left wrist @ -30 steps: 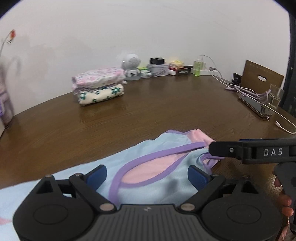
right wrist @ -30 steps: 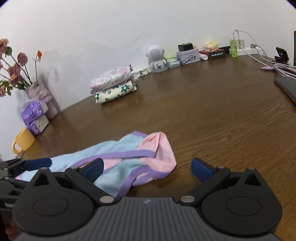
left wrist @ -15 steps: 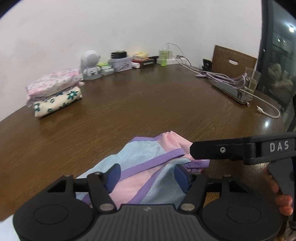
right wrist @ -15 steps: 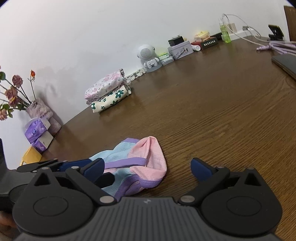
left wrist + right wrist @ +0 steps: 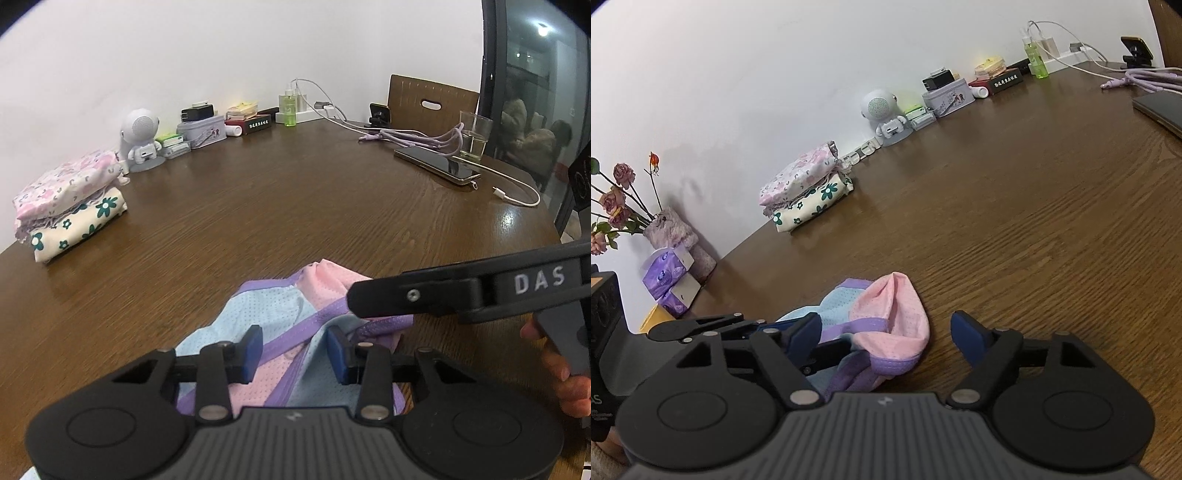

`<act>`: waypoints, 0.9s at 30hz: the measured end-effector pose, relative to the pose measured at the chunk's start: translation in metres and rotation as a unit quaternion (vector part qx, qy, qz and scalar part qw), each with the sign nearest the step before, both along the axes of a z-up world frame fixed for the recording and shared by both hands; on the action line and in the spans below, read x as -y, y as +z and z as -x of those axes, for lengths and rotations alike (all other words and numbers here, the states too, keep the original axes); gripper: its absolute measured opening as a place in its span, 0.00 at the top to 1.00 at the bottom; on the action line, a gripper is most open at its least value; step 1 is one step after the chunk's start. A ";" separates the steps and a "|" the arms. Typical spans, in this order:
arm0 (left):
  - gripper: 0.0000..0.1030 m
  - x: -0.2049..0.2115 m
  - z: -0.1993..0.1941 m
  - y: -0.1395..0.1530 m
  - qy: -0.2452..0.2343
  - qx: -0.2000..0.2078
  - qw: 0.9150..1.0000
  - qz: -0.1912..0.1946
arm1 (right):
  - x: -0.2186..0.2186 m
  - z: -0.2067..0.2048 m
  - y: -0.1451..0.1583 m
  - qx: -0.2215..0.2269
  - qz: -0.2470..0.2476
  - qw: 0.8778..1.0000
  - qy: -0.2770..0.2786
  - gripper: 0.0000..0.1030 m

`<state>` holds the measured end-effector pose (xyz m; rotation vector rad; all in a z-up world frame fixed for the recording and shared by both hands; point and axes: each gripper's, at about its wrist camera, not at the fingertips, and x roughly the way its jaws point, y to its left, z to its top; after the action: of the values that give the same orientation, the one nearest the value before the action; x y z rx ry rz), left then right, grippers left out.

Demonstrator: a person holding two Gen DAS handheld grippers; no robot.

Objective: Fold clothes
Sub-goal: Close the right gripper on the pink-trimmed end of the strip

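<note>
A small garment (image 5: 280, 314) of light blue and pink mesh with purple trim lies bunched on the brown wooden table (image 5: 295, 206) near its front edge. My left gripper (image 5: 295, 352) hovers over its blue and pink part. Its jaws are closing with fabric between them, and the pads still stand apart from it. My right gripper (image 5: 886, 328) straddles the pink end of the garment (image 5: 890, 317); its jaws are closing too and the pads are clear of the cloth. One black finger (image 5: 424, 295) of the right gripper reaches in over the purple hem, with a person's hand (image 5: 569, 387) behind it.
Two folded floral clothes (image 5: 70, 206) are stacked at the back left. Along the wall stand a white robot-shaped speaker (image 5: 140, 136), a tin (image 5: 201, 129) and a green bottle (image 5: 290, 107). A phone (image 5: 436, 164), cables, a glass (image 5: 474, 134) and a chair back (image 5: 432, 99) are on the right. A vase of flowers (image 5: 670, 230) and tissue packs (image 5: 668, 273) are on the left.
Both grippers' jaws have narrowed, the left much more. The left gripper has slid right along the garment toward its bunched pink end and rolled. The right gripper has rolled and sunk slightly.
</note>
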<state>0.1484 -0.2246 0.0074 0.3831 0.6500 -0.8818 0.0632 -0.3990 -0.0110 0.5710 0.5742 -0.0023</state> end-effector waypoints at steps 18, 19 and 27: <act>0.64 -0.001 0.002 -0.002 0.002 0.002 1.000 0.007 | -0.010 -0.007 0.001 0.000 0.020 1.000 0.007 0.34; 0.64 -0.001 0.002 -0.002 0.002 0.002 1.000 0.007 | -0.010 -0.007 0.001 0.000 0.019 1.000 0.007 0.34; 0.64 -0.002 0.000 -0.002 0.004 0.001 1.000 0.008 | -0.009 -0.006 0.001 0.002 0.018 1.000 0.008 0.34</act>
<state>0.1481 -0.2227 0.0050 0.3670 0.6422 -0.8790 0.0688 -0.3904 -0.0101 0.5310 0.5738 0.0046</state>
